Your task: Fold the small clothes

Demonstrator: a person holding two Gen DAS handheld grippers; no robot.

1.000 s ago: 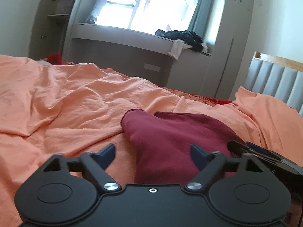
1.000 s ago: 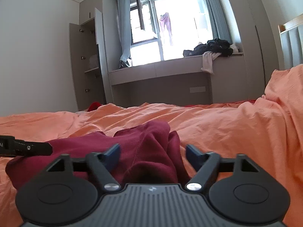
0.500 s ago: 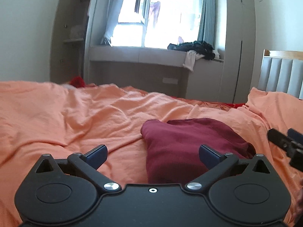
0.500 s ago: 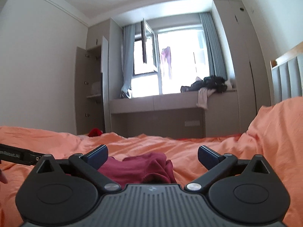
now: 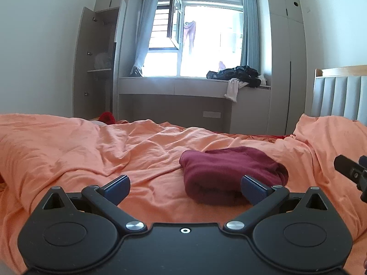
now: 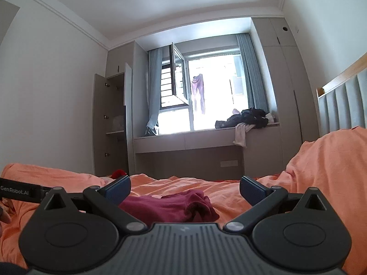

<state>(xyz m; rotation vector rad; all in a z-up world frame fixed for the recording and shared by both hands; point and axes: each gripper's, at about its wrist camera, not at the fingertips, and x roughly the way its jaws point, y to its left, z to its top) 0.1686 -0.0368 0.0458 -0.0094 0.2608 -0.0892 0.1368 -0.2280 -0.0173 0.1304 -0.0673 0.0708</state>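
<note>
A home bedroom is showing here: an orange duvet (image 5: 96, 151) is covering a bed with a padded headboard (image 5: 339, 96). Clothes (image 5: 238, 74) are lying on the window bench (image 5: 174, 86) beside built-in wardrobes (image 5: 286, 68).

Spread tool (image 6: 184, 191) above folded maroon garment (image 6: 169, 208).

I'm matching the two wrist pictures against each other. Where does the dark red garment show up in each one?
Left wrist: the dark red garment lies folded on the orange bedsheet, right of centre, just beyond the open fingers.
Right wrist: the garment sits low at centre, between the open fingers.
Shared landmark: the pile of dark clothes on the window ledge.
</note>
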